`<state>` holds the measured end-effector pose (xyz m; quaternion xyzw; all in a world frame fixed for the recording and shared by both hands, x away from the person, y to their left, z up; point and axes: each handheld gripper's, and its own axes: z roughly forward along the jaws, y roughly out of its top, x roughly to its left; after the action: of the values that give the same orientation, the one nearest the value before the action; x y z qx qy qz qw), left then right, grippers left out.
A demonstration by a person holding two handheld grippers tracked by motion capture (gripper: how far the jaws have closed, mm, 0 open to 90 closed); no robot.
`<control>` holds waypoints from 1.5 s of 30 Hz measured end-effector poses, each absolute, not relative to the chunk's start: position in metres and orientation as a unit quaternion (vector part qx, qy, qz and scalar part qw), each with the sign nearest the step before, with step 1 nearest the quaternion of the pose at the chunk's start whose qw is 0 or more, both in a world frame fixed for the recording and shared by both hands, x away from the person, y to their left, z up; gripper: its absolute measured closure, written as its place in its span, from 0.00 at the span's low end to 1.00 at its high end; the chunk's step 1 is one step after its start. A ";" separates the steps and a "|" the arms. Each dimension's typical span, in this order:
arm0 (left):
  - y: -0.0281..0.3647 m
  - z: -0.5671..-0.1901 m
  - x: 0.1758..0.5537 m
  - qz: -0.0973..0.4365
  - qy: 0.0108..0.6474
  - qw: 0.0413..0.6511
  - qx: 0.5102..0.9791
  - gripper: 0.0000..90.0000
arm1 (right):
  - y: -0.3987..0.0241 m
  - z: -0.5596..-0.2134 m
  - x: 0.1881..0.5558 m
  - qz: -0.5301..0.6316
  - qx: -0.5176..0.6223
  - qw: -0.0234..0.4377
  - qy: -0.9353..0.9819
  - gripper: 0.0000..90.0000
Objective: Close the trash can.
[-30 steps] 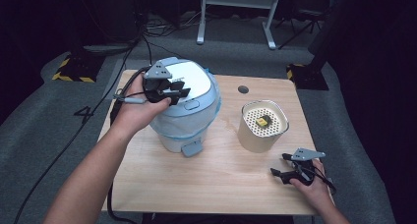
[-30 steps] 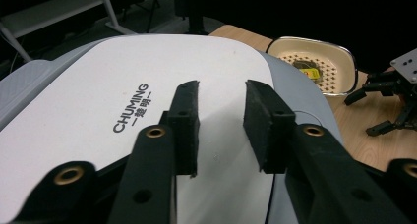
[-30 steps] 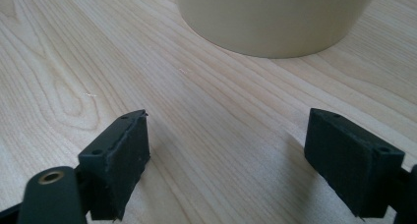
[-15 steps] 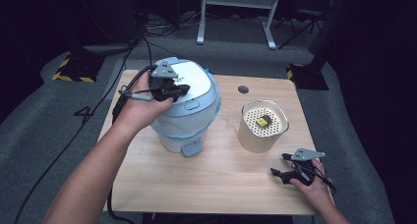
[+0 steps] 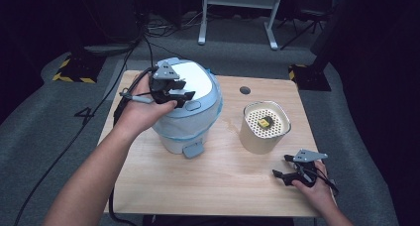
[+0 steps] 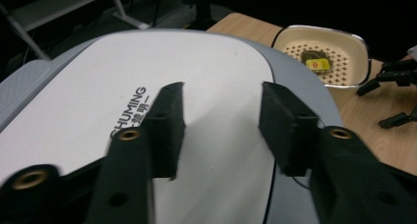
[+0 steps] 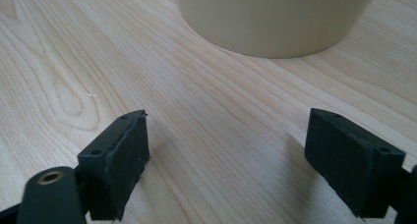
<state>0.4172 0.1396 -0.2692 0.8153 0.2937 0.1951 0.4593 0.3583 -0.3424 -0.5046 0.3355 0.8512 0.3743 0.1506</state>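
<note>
The left tongs (image 5: 174, 90) hover over the white lid of a pale blue rice cooker (image 5: 198, 112), jaws spread apart with nothing between them; from the left gripper view the lid (image 6: 196, 86) lies directly beneath both jaws. The right tongs (image 5: 292, 170) rest low on the wooden counter (image 5: 223, 176) near its front right corner, jaws wide and released, bare wood between them. Just beyond the right tongs stands a cream pot (image 5: 264, 127) with a perforated insert holding a small yellow piece (image 5: 266, 121); its base (image 7: 275, 17) sits ahead of the jaws.
</note>
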 end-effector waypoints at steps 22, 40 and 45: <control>0.158 -0.278 0.347 0.190 0.266 0.528 0.784 0.41 | -0.342 -0.505 0.359 0.375 0.335 0.149 0.851 0.19; 0.166 -0.343 0.310 0.171 0.281 0.547 0.770 0.43 | -0.342 -0.505 0.359 0.375 0.335 0.150 0.851 0.19; 0.171 -0.365 0.309 0.163 0.292 0.539 0.773 0.43 | -0.342 -0.505 0.359 0.376 0.335 0.149 0.851 0.19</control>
<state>0.3094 0.1706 -0.3648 0.7728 0.2924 0.1626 0.5393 0.3587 -0.3421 -0.5047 0.3352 0.8510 0.3755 0.1495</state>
